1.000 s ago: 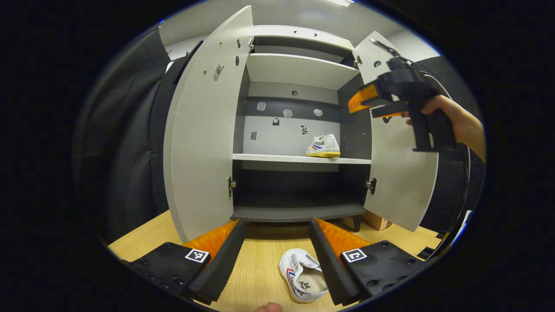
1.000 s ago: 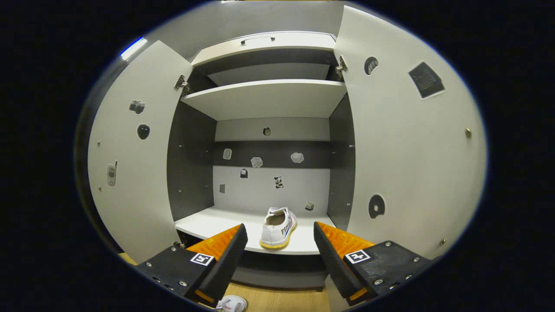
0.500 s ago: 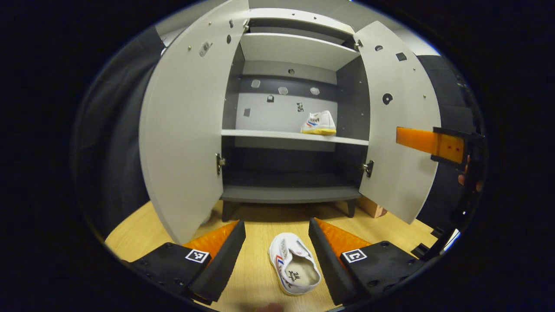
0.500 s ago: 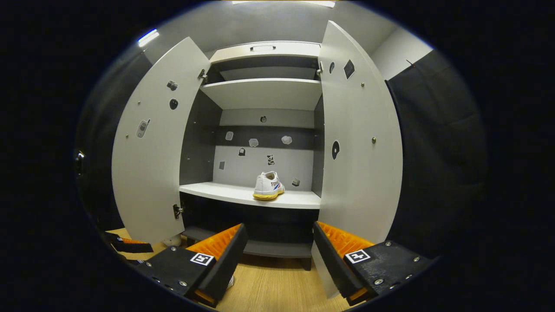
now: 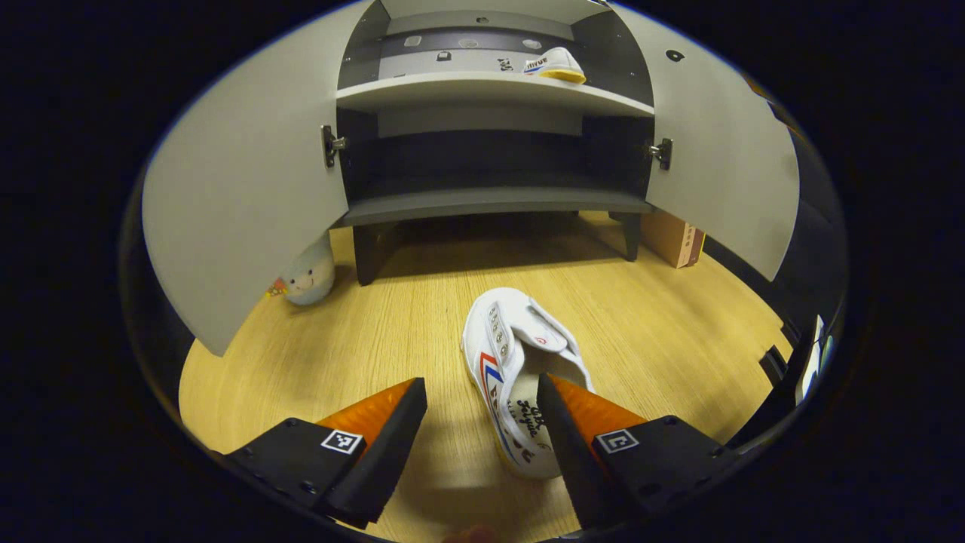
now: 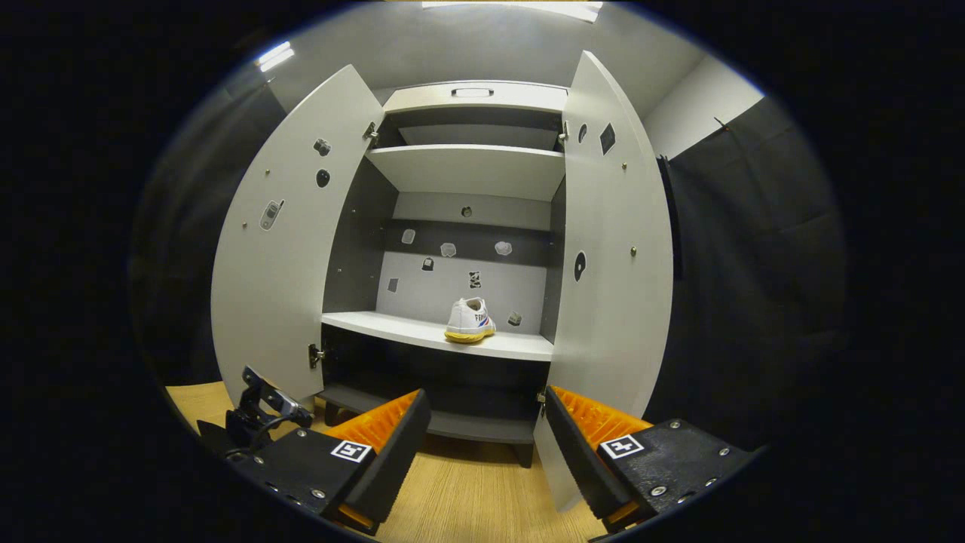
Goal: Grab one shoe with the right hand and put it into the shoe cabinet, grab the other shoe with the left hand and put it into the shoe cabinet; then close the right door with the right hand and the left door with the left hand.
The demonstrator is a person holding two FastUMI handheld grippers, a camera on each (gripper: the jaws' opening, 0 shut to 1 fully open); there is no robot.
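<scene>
— Where is your left gripper (image 5: 481, 392) now?

— Low over the floor (image 5: 377, 339), pointing down at the second shoe (image 5: 513, 354). My jaws are spread. The right finger (image 5: 562, 422) sits over the shoe's opening at the heel end, but I cannot tell whether it touches; the left finger (image 5: 392, 430) is well apart from the shoe, over bare wood.

— How does that shoe lie?

— Upright on its sole, toe toward the cabinet (image 5: 490, 200), heel near me. It is white with a strap across the top and coloured stripes on the side.

— And the first shoe (image 6: 469, 320)?

— On the cabinet's middle shelf (image 6: 422, 332), right of centre, heel toward my right gripper's camera. From the left gripper view I see it far up, on that same shelf.

— The right gripper (image 6: 486, 426)?

— I hold it up in front of the cabinet, jaws spread, nothing between them. In the right gripper view, the left gripper's body shows low on the left, near the floor.

— The doors?

— Both wide open. The left door (image 6: 286, 256) swings out to the left, the right door (image 6: 611, 256) to the right, each with small stickers on its inner face.

— Anything else around?

— A small plush toy (image 5: 307, 275) on the floor behind the left door, beside the cabinet's leg, and a cardboard box (image 5: 675, 237) on the floor behind the right door.
</scene>
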